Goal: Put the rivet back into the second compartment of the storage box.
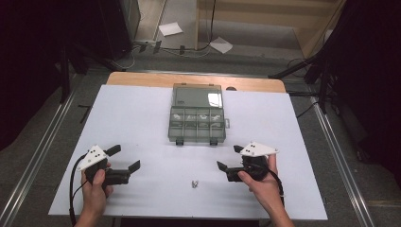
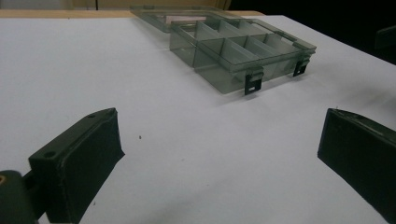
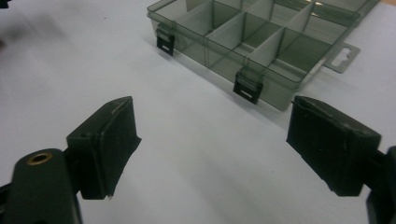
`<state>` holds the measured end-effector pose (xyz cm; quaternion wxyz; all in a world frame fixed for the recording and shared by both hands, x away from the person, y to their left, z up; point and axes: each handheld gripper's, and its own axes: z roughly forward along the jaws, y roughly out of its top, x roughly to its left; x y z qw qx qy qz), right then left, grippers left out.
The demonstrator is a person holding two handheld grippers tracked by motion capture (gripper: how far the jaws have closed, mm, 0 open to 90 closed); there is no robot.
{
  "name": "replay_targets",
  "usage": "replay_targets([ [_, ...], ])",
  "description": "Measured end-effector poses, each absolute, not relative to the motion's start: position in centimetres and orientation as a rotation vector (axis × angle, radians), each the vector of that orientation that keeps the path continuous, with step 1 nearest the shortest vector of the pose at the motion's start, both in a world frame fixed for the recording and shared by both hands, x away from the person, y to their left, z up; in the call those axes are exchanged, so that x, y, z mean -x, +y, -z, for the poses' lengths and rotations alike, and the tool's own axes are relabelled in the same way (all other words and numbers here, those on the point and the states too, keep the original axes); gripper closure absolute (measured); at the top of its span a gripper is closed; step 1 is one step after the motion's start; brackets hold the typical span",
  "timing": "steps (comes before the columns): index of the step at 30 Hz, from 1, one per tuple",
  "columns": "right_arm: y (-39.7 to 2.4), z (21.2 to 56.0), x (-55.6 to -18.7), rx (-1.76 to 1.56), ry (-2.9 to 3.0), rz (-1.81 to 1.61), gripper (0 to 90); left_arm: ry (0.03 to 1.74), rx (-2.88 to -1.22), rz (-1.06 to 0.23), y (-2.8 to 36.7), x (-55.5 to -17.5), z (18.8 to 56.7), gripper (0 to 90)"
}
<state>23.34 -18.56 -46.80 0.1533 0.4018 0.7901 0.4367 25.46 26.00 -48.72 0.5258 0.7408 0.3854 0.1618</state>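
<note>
A smoky clear compartment box (image 1: 196, 134) lies open at the table's middle, its lid (image 1: 197, 96) folded back. Some compartments hold small white bits. The box's front wall with two black latches faces my jaws in the left gripper view (image 2: 224, 77) and in the right gripper view (image 3: 275, 95). A small metal piece (image 1: 194, 183) lies on the white sheet between my hands. My left gripper (image 1: 125, 157) rests at the front left, open, jaws (image 2: 219, 154) wide and empty. My right gripper (image 1: 229, 157) is at the front right, open, with nothing between its jaws (image 3: 217, 140).
A white sheet (image 1: 142, 118) covers the wooden table (image 1: 142, 79), whose far edge shows bare wood. Metal rails run along both sides of the table. Cables and sheets of paper (image 1: 170, 29) lie on the floor beyond it.
</note>
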Motion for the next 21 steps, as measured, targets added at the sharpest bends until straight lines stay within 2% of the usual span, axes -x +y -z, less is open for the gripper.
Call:
replay_targets([
  [21, -15.3, 45.8, -24.0, -1.035, 2.453, -1.145, 42.8, 0.926, -1.764, -0.373, 26.0, -25.5, 48.8, 0.0],
])
